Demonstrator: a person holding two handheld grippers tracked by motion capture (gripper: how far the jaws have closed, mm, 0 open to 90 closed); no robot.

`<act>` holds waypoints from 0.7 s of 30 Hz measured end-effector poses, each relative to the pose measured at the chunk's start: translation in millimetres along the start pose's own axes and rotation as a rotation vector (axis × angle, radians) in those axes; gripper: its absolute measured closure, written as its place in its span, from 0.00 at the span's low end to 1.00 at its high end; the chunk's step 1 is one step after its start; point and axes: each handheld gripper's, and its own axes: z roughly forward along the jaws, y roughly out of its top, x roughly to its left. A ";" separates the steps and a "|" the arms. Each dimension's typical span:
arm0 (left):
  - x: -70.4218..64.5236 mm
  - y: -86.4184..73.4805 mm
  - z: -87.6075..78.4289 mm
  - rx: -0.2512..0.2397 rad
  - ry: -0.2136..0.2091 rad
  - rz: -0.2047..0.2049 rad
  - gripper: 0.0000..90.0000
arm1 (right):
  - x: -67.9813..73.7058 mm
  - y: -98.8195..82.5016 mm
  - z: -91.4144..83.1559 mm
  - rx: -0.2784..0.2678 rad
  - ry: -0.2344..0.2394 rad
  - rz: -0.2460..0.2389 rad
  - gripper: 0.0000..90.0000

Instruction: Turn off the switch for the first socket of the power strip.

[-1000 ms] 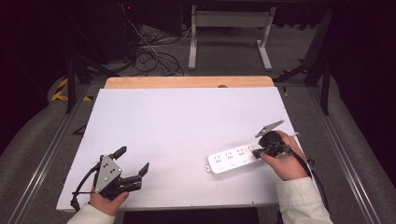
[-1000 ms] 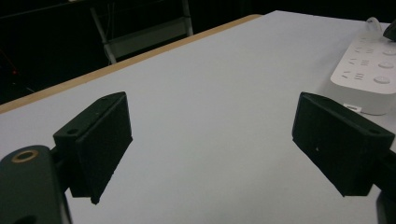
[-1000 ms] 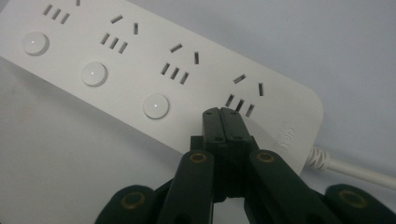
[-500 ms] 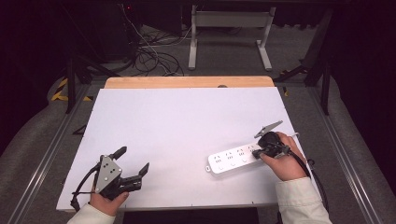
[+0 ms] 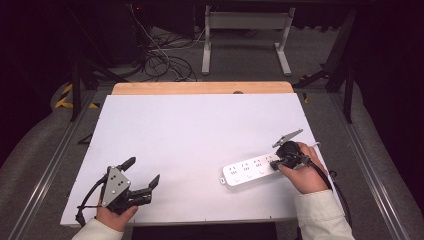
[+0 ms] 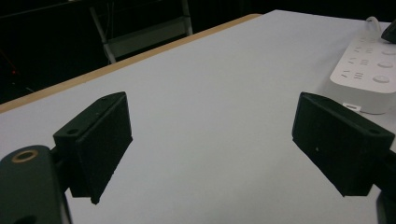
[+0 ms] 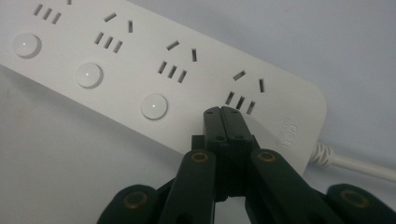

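Power strip point(image 7: 154, 70), right hand-held gripper point(image 7: 223, 112) closed, pressing it

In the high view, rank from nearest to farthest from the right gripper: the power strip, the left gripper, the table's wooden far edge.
1. Power strip: right under the right gripper, at its cord end.
2. Wooden far edge: across the table.
3. Left gripper: near-left corner, about as far; too close to call.

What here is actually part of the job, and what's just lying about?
In use:
- white power strip
- right gripper, shut, tip at the strip's end button spot
- left gripper, open, waiting

Lying about:
- cables on the floor
- metal stand
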 end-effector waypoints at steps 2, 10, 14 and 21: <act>0.0 0.0 -0.2 0.000 0.000 0.000 0.14 | -0.4 0.0 0.3 0.002 0.003 0.006 1.00; 0.5 0.1 -0.5 0.000 0.004 0.004 0.14 | -0.8 -2.0 0.7 -0.011 0.004 0.012 1.00; 0.1 0.2 -0.1 0.001 0.003 0.000 0.14 | -2.3 -6.4 -2.4 -0.074 0.044 0.021 1.00; 0.5 0.5 0.0 0.001 0.008 0.006 0.14 | 2.7 -5.7 -19.5 -0.212 0.007 -0.006 1.00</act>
